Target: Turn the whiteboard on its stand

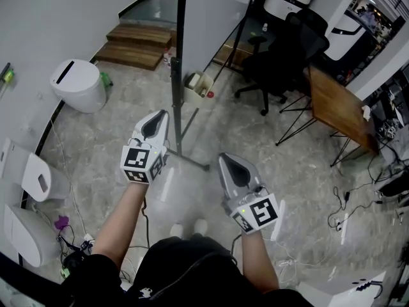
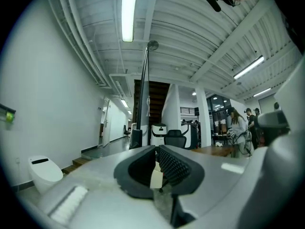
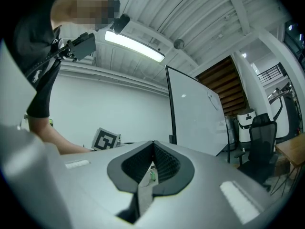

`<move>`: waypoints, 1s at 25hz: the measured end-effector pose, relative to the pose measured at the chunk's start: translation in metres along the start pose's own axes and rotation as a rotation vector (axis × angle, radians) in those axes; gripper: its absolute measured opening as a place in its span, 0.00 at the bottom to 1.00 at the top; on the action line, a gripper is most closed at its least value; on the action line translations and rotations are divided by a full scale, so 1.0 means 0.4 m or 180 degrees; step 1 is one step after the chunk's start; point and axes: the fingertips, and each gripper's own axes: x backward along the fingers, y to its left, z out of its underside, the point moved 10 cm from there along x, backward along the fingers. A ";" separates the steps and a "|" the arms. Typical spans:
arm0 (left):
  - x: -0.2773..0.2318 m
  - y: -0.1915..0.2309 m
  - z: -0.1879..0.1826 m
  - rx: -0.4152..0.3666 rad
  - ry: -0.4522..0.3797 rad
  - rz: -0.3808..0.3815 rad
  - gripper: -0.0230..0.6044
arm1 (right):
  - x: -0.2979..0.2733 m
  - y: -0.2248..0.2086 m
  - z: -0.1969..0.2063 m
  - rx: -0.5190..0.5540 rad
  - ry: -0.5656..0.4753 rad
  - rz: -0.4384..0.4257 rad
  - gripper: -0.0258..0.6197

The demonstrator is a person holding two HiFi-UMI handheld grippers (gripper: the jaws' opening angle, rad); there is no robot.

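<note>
The whiteboard stands edge-on ahead of me in the head view, its black frame running down to the stand's floor bar. My left gripper points at the frame's lower part, just left of it and apart from it; its tips sit together with nothing between them. In the left gripper view the board's dark edge rises beyond the jaws. My right gripper is lower and to the right, shut and empty. The right gripper view shows the white board face ahead.
A small bin sits at the stand's base. A white round bin and white devices line the left wall. Wooden steps lie behind. A black office chair, a wooden table and floor cables are right.
</note>
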 end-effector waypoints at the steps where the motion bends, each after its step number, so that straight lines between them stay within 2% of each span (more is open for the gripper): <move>1: -0.017 0.010 -0.001 -0.0028 0.0002 -0.0027 0.08 | 0.000 -0.007 0.002 -0.0003 0.0014 -0.0007 0.05; 9: -0.176 0.083 -0.011 -0.0167 0.0019 -0.0253 0.16 | 0.003 -0.057 0.029 -0.0033 0.0124 -0.0026 0.05; 19: -0.304 0.142 -0.018 -0.0320 0.0078 -0.0296 0.29 | 0.007 -0.101 0.046 -0.0078 0.0177 0.0073 0.05; 23: -0.351 0.153 -0.011 -0.0287 0.0112 -0.0301 0.30 | 0.014 -0.112 0.060 -0.0109 0.0222 0.0122 0.05; 25: -0.375 0.157 -0.002 -0.0262 0.0139 -0.0306 0.36 | 0.017 -0.114 0.068 -0.0120 0.0238 0.0144 0.05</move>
